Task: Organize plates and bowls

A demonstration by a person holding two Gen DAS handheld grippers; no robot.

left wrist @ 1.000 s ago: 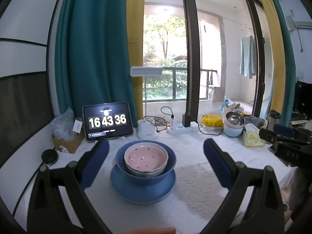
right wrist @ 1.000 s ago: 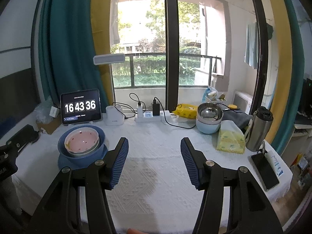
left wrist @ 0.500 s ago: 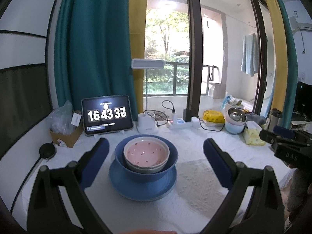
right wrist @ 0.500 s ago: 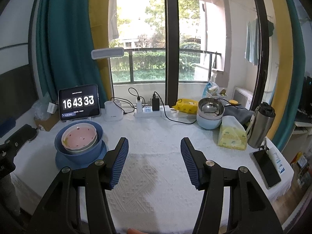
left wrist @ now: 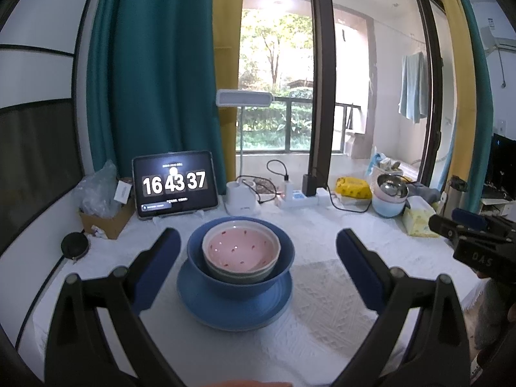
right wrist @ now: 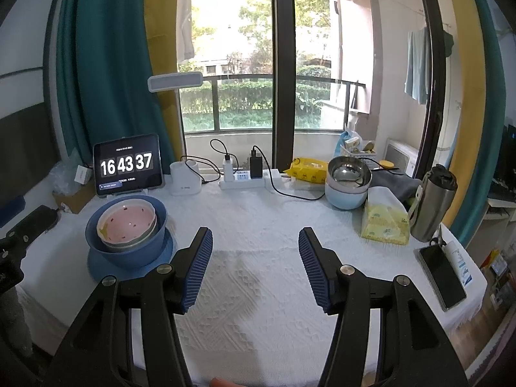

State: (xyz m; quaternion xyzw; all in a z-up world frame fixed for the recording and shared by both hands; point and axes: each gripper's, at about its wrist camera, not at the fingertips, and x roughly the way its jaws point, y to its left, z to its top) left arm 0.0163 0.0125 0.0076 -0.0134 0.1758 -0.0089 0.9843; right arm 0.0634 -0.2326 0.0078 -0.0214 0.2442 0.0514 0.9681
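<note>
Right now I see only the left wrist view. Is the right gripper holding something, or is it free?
Observer: The right gripper is open and holds nothing. Only the white tablecloth shows between its fingers.
Operator: What is at the table's right edge, behind that gripper?
Observer: A phone lies flat there, close to the edge, in front of a steel flask.
</note>
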